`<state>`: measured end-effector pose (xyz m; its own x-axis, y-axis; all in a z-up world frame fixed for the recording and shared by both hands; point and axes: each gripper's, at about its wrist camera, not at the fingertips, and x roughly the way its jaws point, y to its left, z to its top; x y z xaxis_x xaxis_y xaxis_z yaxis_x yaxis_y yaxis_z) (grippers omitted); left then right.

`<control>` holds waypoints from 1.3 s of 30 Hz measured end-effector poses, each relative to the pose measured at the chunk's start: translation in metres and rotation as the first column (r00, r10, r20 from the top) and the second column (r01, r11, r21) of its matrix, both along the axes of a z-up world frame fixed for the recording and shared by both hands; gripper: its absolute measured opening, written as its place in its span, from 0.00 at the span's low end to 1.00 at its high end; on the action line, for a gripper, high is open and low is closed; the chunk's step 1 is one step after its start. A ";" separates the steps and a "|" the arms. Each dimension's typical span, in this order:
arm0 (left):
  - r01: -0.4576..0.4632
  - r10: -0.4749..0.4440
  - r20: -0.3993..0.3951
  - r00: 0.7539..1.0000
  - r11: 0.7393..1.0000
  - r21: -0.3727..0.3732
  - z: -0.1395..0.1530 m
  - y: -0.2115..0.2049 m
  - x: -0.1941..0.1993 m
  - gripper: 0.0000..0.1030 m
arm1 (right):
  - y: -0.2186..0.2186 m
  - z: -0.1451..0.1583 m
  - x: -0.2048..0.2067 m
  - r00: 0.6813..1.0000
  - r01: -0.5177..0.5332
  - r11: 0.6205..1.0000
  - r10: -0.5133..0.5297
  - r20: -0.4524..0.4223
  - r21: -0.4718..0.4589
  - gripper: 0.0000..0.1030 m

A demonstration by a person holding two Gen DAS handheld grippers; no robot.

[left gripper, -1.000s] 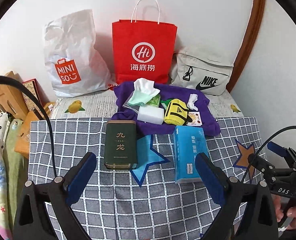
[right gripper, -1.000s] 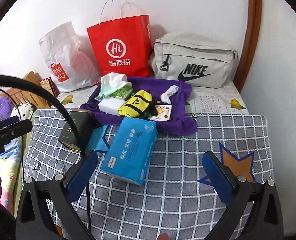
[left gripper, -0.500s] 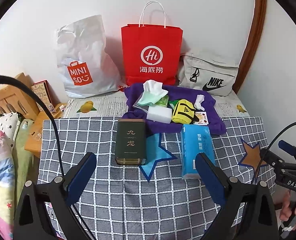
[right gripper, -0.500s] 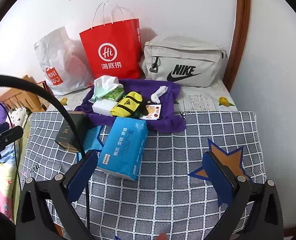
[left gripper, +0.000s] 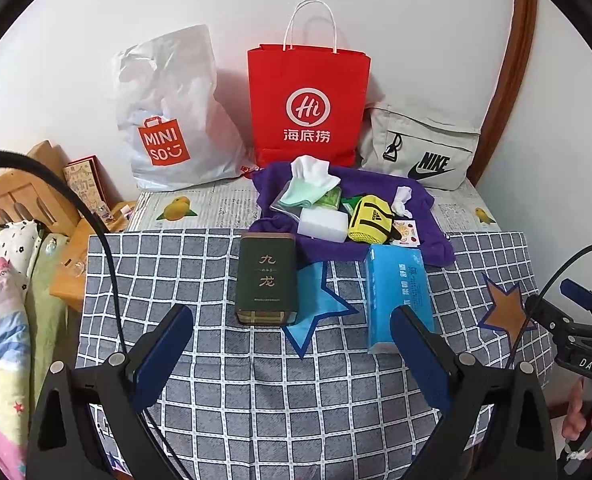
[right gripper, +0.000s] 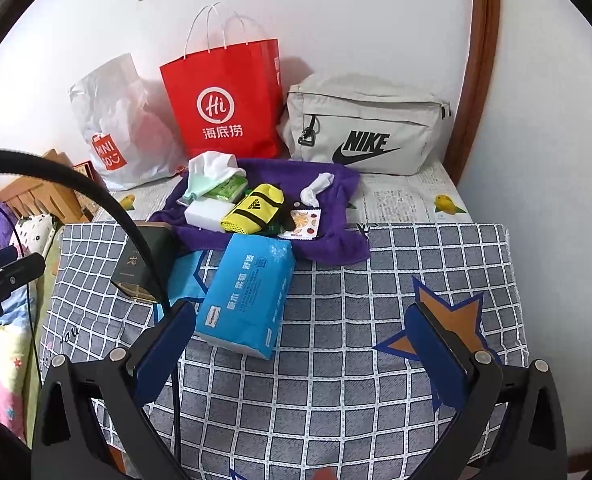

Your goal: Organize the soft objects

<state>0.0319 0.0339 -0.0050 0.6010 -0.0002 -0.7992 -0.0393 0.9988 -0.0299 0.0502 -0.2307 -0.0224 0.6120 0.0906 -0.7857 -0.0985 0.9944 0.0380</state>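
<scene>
A purple towel [left gripper: 424, 240] [right gripper: 336, 240] lies at the back of the checked cloth [left gripper: 255, 380] [right gripper: 376, 360]. On it lie a white-green cloth [left gripper: 310, 184] [right gripper: 207, 172], a white sponge [left gripper: 322, 226] [right gripper: 201, 214], a yellow pouch [left gripper: 370, 220] [right gripper: 255, 208] and a small white sock [left gripper: 402, 200] [right gripper: 316, 188]. A blue tissue pack [left gripper: 398, 292] [right gripper: 247, 292] and a dark green box [left gripper: 266, 280] [right gripper: 143, 268] lie in front. My left gripper [left gripper: 291, 356] and right gripper [right gripper: 304, 348] are open and empty, above the cloth's near part.
Against the wall stand a white Miniso bag [left gripper: 167, 120] [right gripper: 115, 128], a red paper bag [left gripper: 308, 104] [right gripper: 227, 100] and a grey Nike bag [left gripper: 424, 152] [right gripper: 368, 128]. A wooden rack [left gripper: 19, 196] and bedding [left gripper: 3, 300] are at the left.
Both grippers have drawn back and risen a little; the objects look smaller and more of the wall shows. Nothing on the table has moved.
</scene>
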 end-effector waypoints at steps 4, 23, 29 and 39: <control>0.019 -0.018 -0.015 1.000 1.000 0.012 -0.004 -0.005 0.001 0.97 | 0.002 -0.001 0.000 1.000 -0.004 1.000 0.004 -0.006 0.004 1.00; 0.020 -0.020 -0.017 1.000 1.000 0.005 -0.005 -0.001 0.002 0.97 | 0.004 0.007 -0.001 1.000 0.001 1.000 -0.001 0.013 -0.001 1.00; 0.028 -0.028 -0.017 0.999 1.000 0.009 -0.004 -0.002 0.002 0.97 | 0.005 0.009 -0.003 1.000 -0.001 1.000 0.001 0.017 -0.001 1.00; 0.038 -0.038 -0.019 0.999 0.999 0.012 -0.004 -0.004 0.004 0.97 | 0.004 0.012 -0.005 1.000 0.013 1.000 -0.014 0.023 0.006 1.00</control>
